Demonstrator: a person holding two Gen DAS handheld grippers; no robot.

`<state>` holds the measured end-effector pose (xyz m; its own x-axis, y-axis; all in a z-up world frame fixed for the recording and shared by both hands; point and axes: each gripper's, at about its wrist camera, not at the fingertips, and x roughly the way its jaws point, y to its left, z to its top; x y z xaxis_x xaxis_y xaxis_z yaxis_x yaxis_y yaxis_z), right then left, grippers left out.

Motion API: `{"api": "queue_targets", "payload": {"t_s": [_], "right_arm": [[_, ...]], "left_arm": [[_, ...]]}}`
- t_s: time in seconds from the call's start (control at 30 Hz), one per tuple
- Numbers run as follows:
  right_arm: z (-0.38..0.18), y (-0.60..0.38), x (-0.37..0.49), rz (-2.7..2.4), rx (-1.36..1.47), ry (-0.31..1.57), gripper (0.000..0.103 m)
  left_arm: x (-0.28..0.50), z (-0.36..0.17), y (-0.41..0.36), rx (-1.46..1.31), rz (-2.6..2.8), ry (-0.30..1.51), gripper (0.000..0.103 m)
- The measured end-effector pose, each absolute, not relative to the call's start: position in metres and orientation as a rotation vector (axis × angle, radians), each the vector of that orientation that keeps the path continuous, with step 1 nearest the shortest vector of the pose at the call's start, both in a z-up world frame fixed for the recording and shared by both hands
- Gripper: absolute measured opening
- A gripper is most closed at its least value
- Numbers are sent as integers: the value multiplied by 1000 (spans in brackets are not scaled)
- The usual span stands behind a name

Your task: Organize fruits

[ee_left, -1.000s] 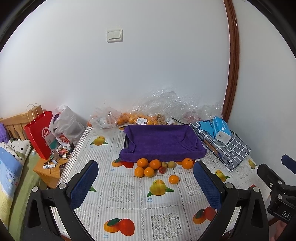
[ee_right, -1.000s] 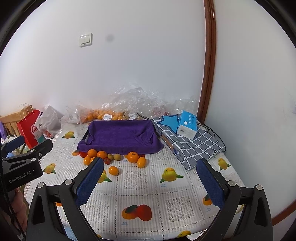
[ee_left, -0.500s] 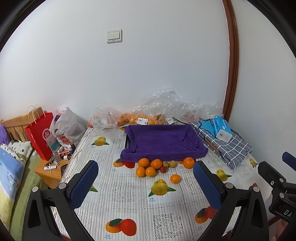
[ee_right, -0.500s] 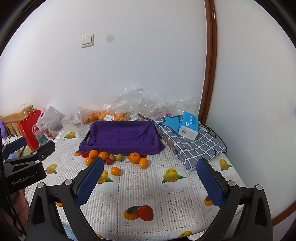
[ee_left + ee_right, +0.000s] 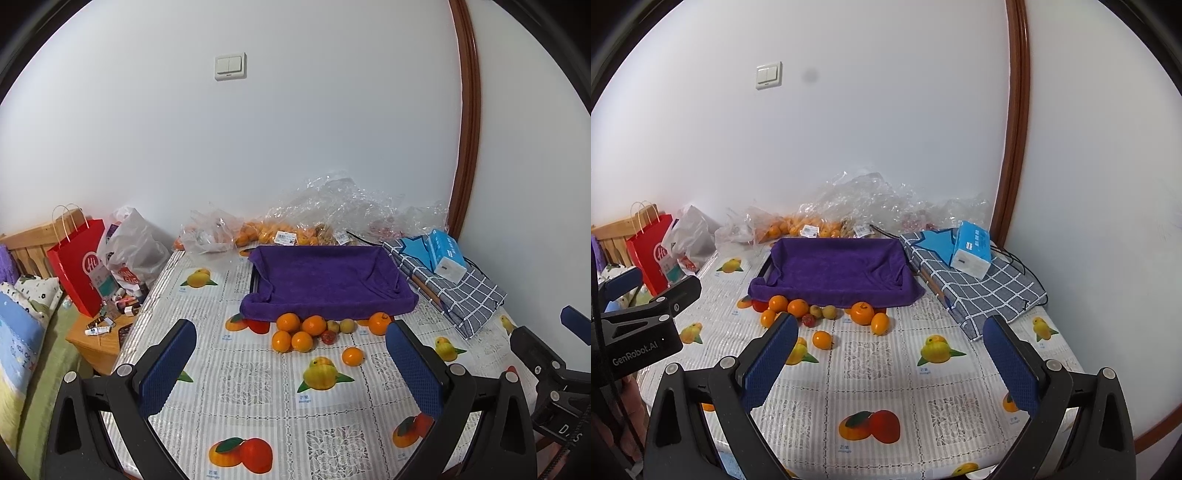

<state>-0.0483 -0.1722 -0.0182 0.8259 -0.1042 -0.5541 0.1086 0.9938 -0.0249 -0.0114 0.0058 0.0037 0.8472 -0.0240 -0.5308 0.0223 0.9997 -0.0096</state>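
Note:
Several oranges, two small yellowish fruits and a small red fruit lie on the fruit-print tablecloth in front of a tray lined with a purple towel. One orange lies alone, nearer me. My left gripper is open and empty, well short of the fruit. My right gripper is open and empty, also short of the fruit.
Clear plastic bags with more oranges lie against the back wall. A folded checked cloth with a blue tissue pack lies right of the tray. A red paper bag and a cluttered wooden stand are off the table's left edge.
Both grippers have eased slightly toward the table; the fruit and tray sit a little lower in both views. Nothing on the table has moved.

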Motion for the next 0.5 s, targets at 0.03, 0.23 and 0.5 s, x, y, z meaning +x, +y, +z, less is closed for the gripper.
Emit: {"api": "queue_targets", "payload": {"t_s": [0.03, 0.23, 0.5], "right_arm": [[-20, -172, -48, -113, 9, 589, 99], [-34, -174, -33, -133, 0, 601, 99], [-57, -177, -7, -100, 24, 641, 99]], "left_arm": [[-11, 3, 6, -4, -27, 560, 103], [-1, -5, 7, -8, -59, 560, 103], [19, -15, 14, -11, -77, 580, 103]]}}
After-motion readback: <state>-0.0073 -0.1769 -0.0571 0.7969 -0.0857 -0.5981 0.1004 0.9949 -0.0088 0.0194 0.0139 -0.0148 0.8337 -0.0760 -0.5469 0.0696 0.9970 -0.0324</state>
